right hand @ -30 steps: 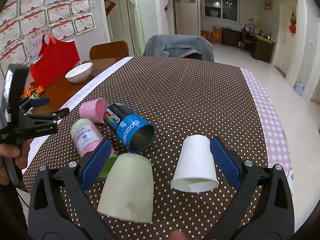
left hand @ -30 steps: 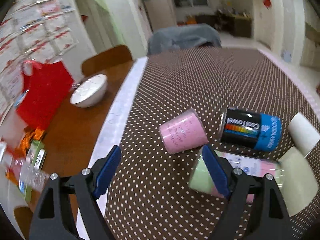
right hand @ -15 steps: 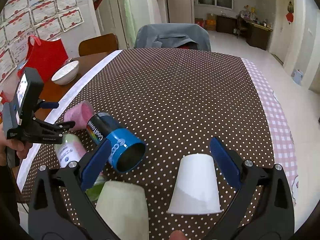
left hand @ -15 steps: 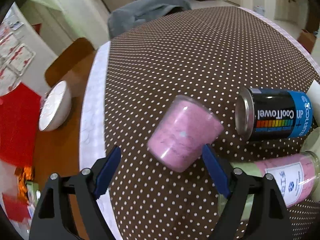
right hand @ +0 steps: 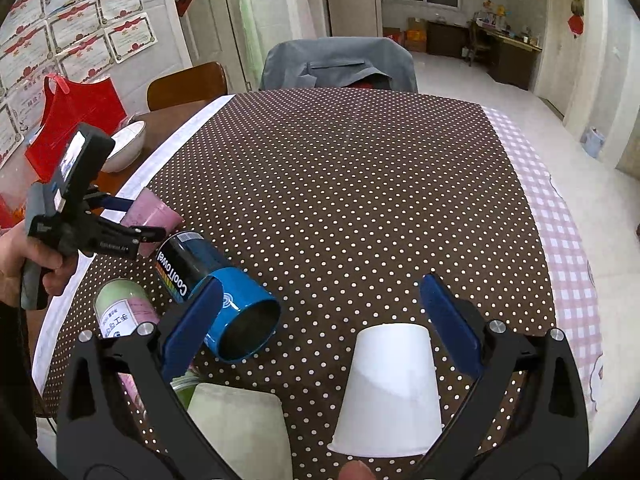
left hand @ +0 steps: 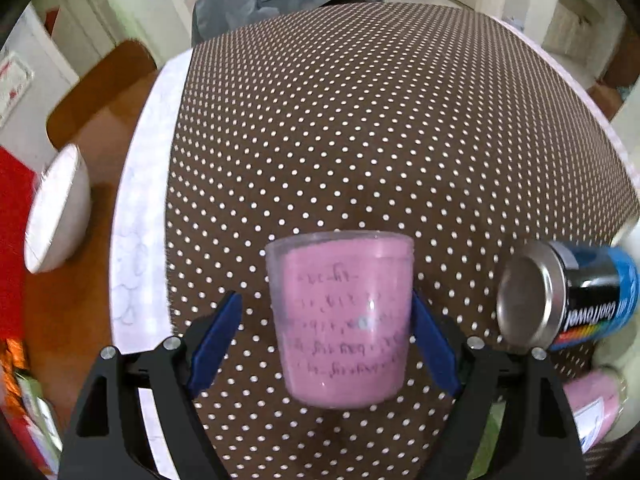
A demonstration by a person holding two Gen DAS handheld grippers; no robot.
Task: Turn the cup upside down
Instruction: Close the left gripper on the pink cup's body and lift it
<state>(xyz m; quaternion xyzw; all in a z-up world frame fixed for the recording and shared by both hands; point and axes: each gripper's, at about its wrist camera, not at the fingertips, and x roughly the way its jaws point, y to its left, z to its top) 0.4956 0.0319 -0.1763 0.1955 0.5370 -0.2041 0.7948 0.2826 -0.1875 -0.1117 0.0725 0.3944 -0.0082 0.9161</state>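
Observation:
A pink plastic cup (left hand: 340, 320) lies on its side on the dotted brown tablecloth, between the blue pads of my left gripper (left hand: 326, 340). The jaws are open around it: the right pad looks to touch it, the left pad stands apart. The right wrist view shows the same cup (right hand: 150, 216) with the left gripper (right hand: 116, 224) around it. My right gripper (right hand: 320, 328) is open and empty, above a white paper cup (right hand: 390, 388) standing upside down.
A black and blue can (right hand: 216, 284) lies on its side right of the pink cup. A pink and green bottle (right hand: 122, 312) and a pale green cup (right hand: 236, 432) lie near the front edge. A white bowl (left hand: 56, 220) and a red bag (right hand: 76, 116) sit at the left.
My left gripper has moved forward and down so the pink cup now lies between its pads. The right gripper has drawn back slightly; the white cup stays in place.

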